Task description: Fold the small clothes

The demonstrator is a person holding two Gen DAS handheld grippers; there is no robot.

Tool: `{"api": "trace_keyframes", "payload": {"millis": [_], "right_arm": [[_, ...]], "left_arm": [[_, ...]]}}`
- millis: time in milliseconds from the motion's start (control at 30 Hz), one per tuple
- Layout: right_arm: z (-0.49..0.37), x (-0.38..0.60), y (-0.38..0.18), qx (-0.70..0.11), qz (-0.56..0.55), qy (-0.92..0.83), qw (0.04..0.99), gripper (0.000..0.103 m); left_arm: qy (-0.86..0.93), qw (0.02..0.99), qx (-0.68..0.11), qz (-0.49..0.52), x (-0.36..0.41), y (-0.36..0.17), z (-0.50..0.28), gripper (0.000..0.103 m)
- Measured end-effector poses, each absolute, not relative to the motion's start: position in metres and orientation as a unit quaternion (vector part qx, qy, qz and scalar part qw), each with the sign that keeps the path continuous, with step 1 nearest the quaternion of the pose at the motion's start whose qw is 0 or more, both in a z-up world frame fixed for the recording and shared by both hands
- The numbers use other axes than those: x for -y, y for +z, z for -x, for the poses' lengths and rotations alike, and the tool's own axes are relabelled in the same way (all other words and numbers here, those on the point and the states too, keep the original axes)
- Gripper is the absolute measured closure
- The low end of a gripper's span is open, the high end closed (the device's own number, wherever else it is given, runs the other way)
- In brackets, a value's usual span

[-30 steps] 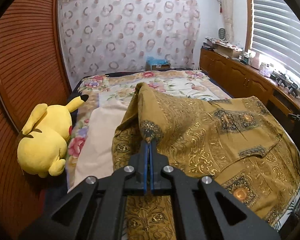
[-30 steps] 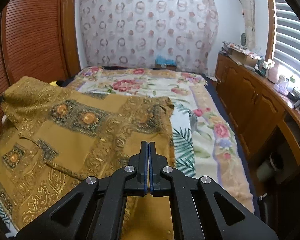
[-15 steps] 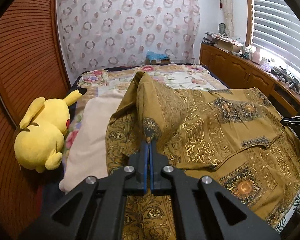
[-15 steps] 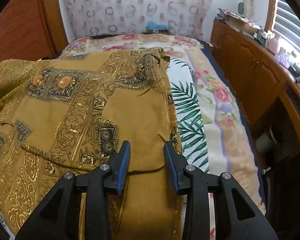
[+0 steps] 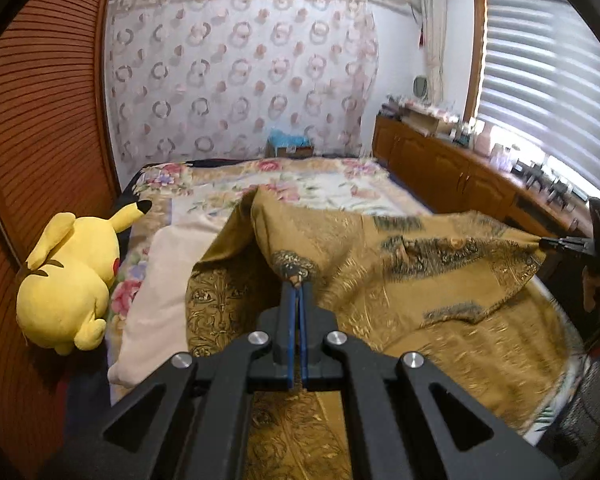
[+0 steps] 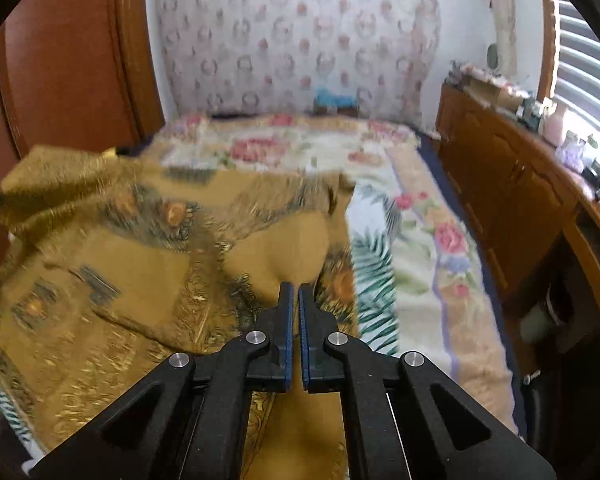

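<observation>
The left gripper (image 5: 298, 282) is fully closed, its blue pads clamped on a raised fold of the gold patterned garment (image 5: 400, 280). From that pinch point the cloth climbs to a peak toward 12 o'clock in the left wrist view and drapes away toward 3 o'clock. In the same view the right gripper (image 5: 548, 243) appears at 3 o'clock, holding the far corner of the garment, which is pulled taut toward it.

In the right wrist view the right gripper (image 6: 296, 288) is pinched shut on a plain gold fold of the garment (image 6: 140, 248). The cloth spreads from there toward 9 o'clock and is blurred.

The garment lies across a bed with a floral bedspread (image 6: 420, 232). A yellow plush toy (image 5: 68, 280) lies at 9 o'clock of the left wrist view, beside a cream pillow (image 5: 160, 276) partly covered by the garment. A wooden cabinet (image 6: 508, 184) runs along the bed at 3 o'clock.
</observation>
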State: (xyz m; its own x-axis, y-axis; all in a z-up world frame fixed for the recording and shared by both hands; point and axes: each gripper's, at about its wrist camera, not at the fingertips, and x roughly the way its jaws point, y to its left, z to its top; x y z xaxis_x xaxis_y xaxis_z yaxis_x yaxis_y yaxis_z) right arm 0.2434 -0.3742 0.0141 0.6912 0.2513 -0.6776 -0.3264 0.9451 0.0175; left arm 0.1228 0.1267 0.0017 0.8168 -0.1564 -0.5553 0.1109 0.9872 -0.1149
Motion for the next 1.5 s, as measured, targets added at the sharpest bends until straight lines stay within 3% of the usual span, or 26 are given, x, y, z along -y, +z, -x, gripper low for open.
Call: {"api": "trace_keyframes", "payload": {"millis": [300,600,933,1067,1167,1233,1300,1367,1433,1500], "right_arm": [[-0.195,0.416,0.047,-0.338,0.037,0.150,0.929,0.103],[-0.142,0.427,0.028,-0.363,0.045,0.158,0.917,0.103],[-0.136,0.422,-0.013,-0.398,0.074,0.121,0.906,0.103],[-0.135,0.418,-0.010,-0.388,0.065,0.122,0.911,0.097],[-0.135,0.413,0.002,-0.372,0.076,0.108,0.919,0.083],[-0.133,0.408,0.011,-0.360,0.079,0.111,0.923,0.081],[-0.132,0.399,0.016,-0.353,0.082,0.121,0.924,0.078],[-0.132,0.388,0.018,-0.350,0.085,0.133,0.923,0.077],[-0.134,0.374,0.017,-0.350,0.087,0.151,0.920,0.076],[-0.135,0.359,0.012,-0.351,0.088,0.170,0.917,0.072]], "left_arm": [[-0.048,0.948,-0.303,0.085,-0.159,-0.021,-0.046,0.103],[-0.025,0.934,-0.345,0.095,-0.165,-0.068,0.005,0.103],[-0.002,0.925,-0.373,0.066,-0.147,-0.091,0.010,0.103],[-0.007,0.925,-0.373,0.074,-0.148,-0.089,0.010,0.102],[-0.011,0.927,-0.368,0.072,-0.148,-0.083,0.010,0.092],[-0.017,0.927,-0.367,0.074,-0.147,-0.080,0.010,0.075],[-0.023,0.928,-0.364,0.075,-0.146,-0.076,0.010,0.062],[-0.028,0.928,-0.364,0.073,-0.143,-0.075,0.009,0.057],[-0.027,0.929,-0.364,0.065,-0.138,-0.075,0.008,0.040],[-0.029,0.927,-0.369,0.058,-0.133,-0.077,0.005,0.039]]}}
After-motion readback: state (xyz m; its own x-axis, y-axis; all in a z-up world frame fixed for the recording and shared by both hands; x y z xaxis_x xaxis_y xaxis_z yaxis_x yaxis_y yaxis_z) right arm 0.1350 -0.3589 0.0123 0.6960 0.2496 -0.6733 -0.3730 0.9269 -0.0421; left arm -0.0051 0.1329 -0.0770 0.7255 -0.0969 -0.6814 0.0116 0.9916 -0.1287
